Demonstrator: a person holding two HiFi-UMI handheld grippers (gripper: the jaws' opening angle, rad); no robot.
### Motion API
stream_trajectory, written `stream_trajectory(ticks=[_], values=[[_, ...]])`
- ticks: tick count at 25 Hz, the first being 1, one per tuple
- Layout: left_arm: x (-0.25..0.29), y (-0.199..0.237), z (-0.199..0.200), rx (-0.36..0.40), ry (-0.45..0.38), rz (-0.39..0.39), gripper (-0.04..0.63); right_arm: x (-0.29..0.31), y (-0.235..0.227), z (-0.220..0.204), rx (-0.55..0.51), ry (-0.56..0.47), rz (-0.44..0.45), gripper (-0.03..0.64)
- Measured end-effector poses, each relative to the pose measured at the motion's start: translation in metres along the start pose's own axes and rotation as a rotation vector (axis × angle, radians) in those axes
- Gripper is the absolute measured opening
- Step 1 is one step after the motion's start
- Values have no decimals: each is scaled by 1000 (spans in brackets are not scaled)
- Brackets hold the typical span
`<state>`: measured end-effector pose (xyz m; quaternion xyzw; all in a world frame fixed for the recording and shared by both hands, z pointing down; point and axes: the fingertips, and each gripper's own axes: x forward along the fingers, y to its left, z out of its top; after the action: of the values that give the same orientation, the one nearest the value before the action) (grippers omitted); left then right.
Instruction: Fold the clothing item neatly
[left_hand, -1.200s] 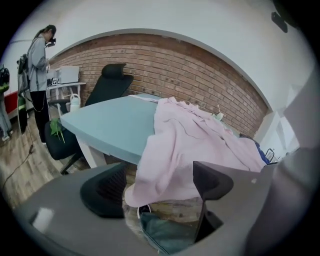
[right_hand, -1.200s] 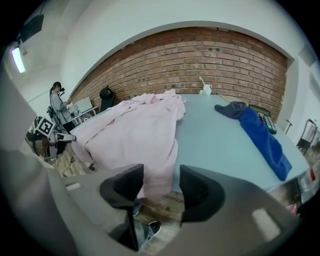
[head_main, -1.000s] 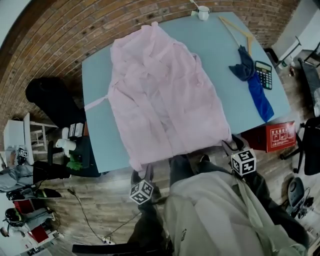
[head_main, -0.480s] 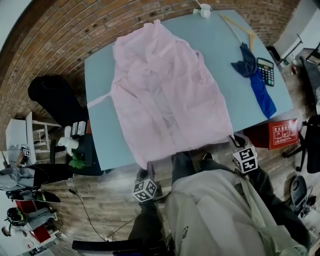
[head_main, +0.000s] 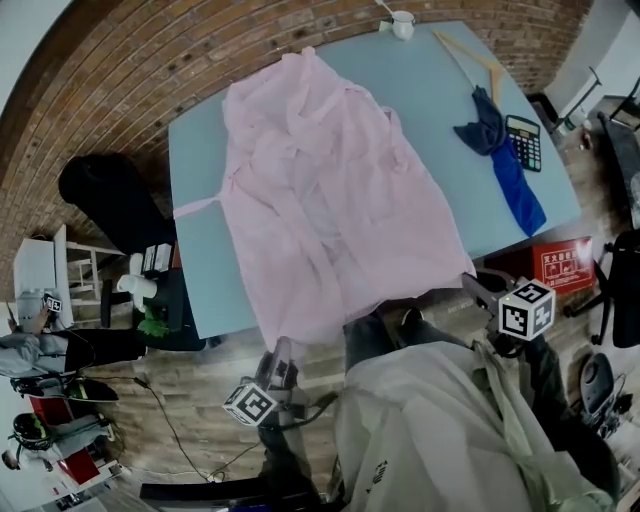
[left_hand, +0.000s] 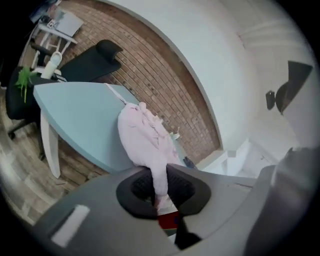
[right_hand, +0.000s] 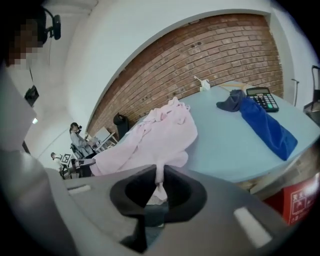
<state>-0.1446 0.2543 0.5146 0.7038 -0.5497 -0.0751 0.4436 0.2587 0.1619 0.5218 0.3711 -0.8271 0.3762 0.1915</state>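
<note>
A pink garment (head_main: 325, 190) lies spread on the light blue table (head_main: 450, 110), its hem hanging over the near edge. My left gripper (head_main: 280, 347) is at the hem's near left corner. In the left gripper view, it (left_hand: 160, 189) is shut on a pinch of the pink cloth (left_hand: 145, 135). My right gripper (head_main: 472, 284) is at the near right corner. Its jaws have just been closing, and in the right gripper view it (right_hand: 160, 184) grips a fold of the garment (right_hand: 160, 135).
A blue cloth (head_main: 508, 165), a calculator (head_main: 527, 142) and a wooden hanger (head_main: 468, 55) lie on the table's right side. A white cup (head_main: 403, 24) stands at the far edge. A red box (head_main: 562, 265) sits on the floor at right, a black chair (head_main: 105, 200) at left.
Both grippers have closed on the hem's corners and lifted. The left marker cube shifted down and left in the picture, the right one to the right. The hem is drawn tighter.
</note>
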Motion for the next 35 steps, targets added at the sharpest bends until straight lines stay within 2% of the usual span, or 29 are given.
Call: stream_trajectory(ticks=[4,9,12,16,18,19,20,21,23,25,27,30,35], values=[[6,-28,45,-51,8,-43,25,1,17,53,-45,35,86,35],[29,-44,121,-318,-96,-208,25,35,44,138,-183,30,147,35],[61,-36,178,-395,-139,-271,25,69,45,192,-244,41,164,35],[124,-4,253,-392,-126,-287,26,123,24,269,-198,-23,178,35],[156,27,277,-284,-64,-191,36,152,-8,301,-166,-78,90,40],[167,44,276,-198,1,-101,114,166,-29,305,-172,-69,10,100],[172,60,266,-108,80,3,243,177,-47,298,-193,-32,-71,147],[171,73,251,-25,148,96,292,184,-60,284,-213,11,-134,182],[163,90,226,78,194,213,311,184,-66,255,-185,22,-171,189],[157,98,211,98,174,267,310,175,-61,233,-76,-39,-152,187],[154,101,195,78,167,297,303,168,-54,210,33,-85,-152,187],[144,100,164,10,164,333,295,164,-45,169,171,-96,-183,187],[137,110,116,-181,182,358,296,178,-45,110,398,-61,-225,187]])
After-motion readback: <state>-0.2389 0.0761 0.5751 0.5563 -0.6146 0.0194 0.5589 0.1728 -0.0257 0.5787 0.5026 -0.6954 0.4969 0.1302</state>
